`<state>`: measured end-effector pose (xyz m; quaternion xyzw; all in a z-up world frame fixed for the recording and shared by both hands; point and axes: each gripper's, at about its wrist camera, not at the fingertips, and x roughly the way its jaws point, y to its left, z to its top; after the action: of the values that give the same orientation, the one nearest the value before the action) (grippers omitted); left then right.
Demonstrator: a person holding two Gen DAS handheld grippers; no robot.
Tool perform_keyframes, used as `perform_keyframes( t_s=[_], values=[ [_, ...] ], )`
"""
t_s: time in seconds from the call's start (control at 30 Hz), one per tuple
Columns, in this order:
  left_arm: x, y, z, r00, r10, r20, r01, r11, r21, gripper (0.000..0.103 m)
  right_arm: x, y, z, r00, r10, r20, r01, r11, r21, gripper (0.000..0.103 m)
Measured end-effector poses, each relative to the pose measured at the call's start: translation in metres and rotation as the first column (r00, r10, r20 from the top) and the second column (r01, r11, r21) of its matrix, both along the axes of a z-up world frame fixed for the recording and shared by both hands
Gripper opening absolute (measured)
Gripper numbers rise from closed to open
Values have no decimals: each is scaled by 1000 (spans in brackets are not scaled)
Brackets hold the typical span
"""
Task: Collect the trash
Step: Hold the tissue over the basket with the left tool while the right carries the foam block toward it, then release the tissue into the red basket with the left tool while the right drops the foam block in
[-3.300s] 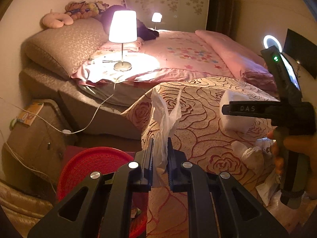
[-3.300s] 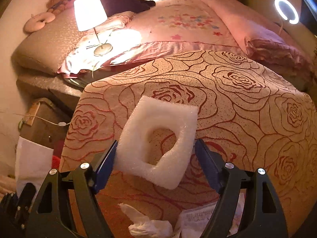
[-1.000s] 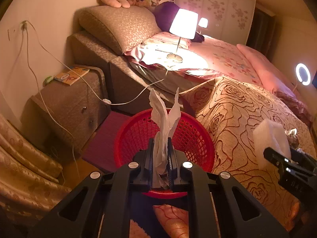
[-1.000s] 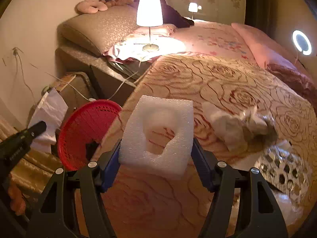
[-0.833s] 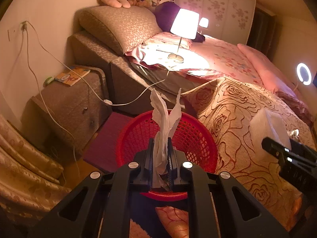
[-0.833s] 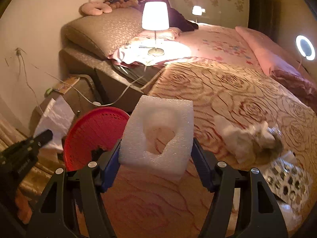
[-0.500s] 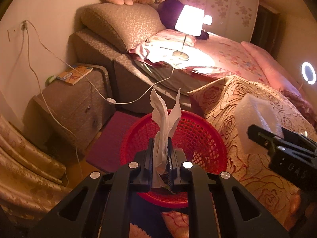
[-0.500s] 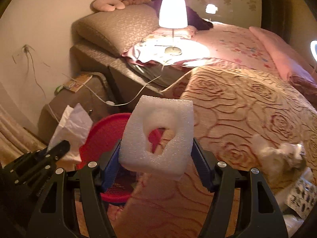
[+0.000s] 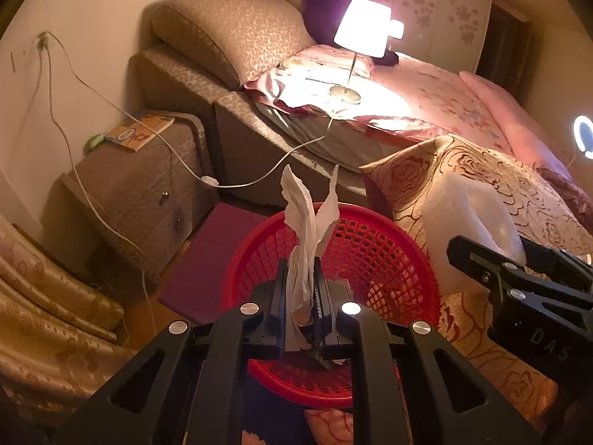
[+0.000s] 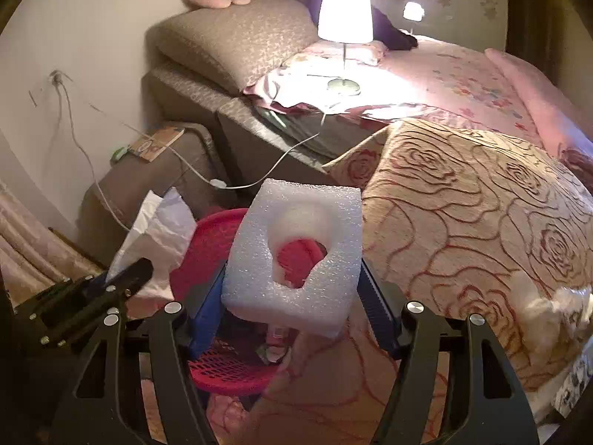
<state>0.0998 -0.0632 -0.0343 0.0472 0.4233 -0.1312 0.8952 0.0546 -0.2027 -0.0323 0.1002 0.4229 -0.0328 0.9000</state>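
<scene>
My left gripper (image 9: 301, 278) is shut on a crumpled white tissue (image 9: 309, 222) and holds it over the red mesh basket (image 9: 370, 252) on the floor. My right gripper (image 10: 292, 296) is shut on a white foam block with a hole (image 10: 296, 252), held above the basket's right side (image 10: 207, 244). The foam block (image 9: 470, 222) and right gripper (image 9: 519, 278) show at the right of the left wrist view. The tissue (image 10: 159, 233) and left gripper (image 10: 92, 296) show at the left of the right wrist view. Some trash lies in the basket's bottom.
A rose-patterned cover (image 10: 463, 204) drapes a surface right of the basket, with white crumpled trash (image 10: 548, 304) on it. A bedside cabinet (image 9: 141, 193) with trailing cables stands to the left. A lit lamp (image 9: 363, 33) sits on the bed. A curtain (image 9: 44, 319) hangs at far left.
Both grippers have moved left from the rose-patterned cover to above the red basket, each still holding its item. The basket now lies under both.
</scene>
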Motion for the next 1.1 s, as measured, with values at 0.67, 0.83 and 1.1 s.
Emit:
perform_keyframes(
  t_s=[0.67, 0.83, 1.1],
  values=[
    [7, 1, -6, 999, -15, -29, 14, 1000, -26, 54, 0, -11, -1, 999, -45, -6, 45, 996, 82, 76],
    [7, 7, -3, 1000, 10, -22, -10, 1000, -29, 61, -3, -13, -1, 999, -50, -2, 50, 994, 93, 76],
    [9, 22, 2, 998, 59, -14, -59, 997, -51, 63, -2, -5, 5, 999, -34, 14, 33, 996, 77, 77]
  ],
)
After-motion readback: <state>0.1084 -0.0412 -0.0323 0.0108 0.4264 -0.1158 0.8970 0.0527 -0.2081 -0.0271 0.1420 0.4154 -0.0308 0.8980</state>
